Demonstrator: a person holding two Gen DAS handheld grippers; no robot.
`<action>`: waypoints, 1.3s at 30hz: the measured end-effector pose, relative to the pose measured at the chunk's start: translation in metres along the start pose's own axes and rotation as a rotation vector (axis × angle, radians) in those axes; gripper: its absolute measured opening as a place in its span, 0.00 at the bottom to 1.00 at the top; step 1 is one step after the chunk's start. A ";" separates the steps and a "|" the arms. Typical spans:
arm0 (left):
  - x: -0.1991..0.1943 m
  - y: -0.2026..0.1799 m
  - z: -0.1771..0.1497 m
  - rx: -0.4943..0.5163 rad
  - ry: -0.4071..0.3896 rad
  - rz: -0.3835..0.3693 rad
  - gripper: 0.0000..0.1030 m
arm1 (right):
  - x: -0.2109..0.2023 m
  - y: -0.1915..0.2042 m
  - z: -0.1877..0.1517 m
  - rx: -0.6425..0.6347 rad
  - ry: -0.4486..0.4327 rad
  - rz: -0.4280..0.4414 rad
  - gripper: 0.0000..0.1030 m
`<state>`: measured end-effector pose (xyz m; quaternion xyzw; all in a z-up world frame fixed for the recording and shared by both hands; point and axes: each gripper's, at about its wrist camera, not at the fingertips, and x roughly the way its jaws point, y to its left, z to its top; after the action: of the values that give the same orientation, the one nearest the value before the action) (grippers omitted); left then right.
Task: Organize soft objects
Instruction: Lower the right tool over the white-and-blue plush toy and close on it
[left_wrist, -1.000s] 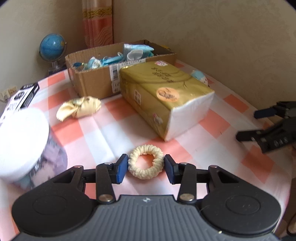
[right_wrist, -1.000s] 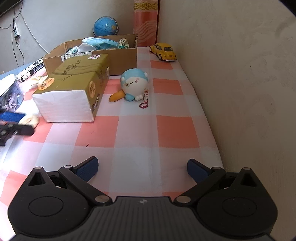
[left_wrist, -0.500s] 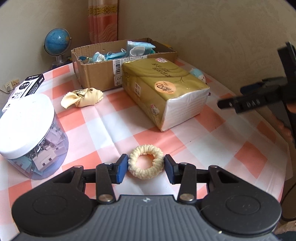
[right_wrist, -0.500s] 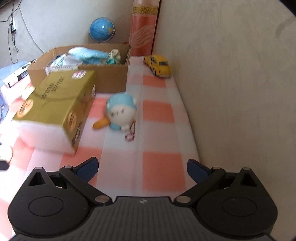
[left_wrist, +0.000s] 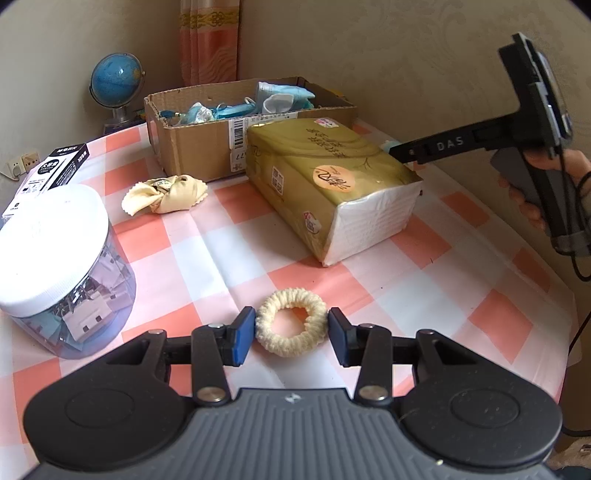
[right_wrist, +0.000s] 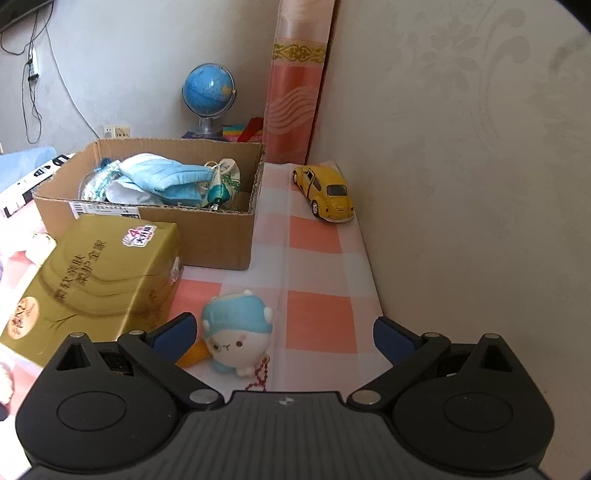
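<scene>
while my left gripper (left_wrist: 291, 334) pinches the cream scrunchie (left_wrist: 291, 322) between its blue pads, i read this step as carrying it to the cardboard box (left_wrist: 207, 147) at the far end, past the tissue pack (left_wrist: 332, 184). whether the scrunchie is lifted or resting on the checked cloth (left_wrist: 207, 251) i cannot tell. the knotted cloth (left_wrist: 164, 194) lies just before the box.

on the right wrist view, my right gripper (right_wrist: 284, 334) hangs with jaws spread wide and empty over the plush toy (right_wrist: 236, 334), which sits nearer the left pad. next i need to centre and descend. its lower part is hidden behind the gripper body.
</scene>
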<state>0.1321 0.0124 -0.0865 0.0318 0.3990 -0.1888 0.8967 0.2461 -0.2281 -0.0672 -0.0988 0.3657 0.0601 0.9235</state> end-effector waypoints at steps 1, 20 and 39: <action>0.000 0.000 0.000 -0.001 0.000 -0.001 0.41 | 0.001 0.001 0.000 -0.001 0.004 0.002 1.00; 0.000 0.001 0.000 -0.010 -0.001 -0.003 0.41 | 0.003 -0.011 -0.002 -0.008 0.012 -0.013 1.00; 0.000 0.002 0.001 -0.013 -0.001 -0.006 0.41 | 0.010 0.014 0.005 -0.091 0.029 0.174 0.46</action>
<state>0.1331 0.0140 -0.0860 0.0244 0.3997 -0.1891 0.8966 0.2541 -0.2128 -0.0722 -0.1096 0.3831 0.1553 0.9039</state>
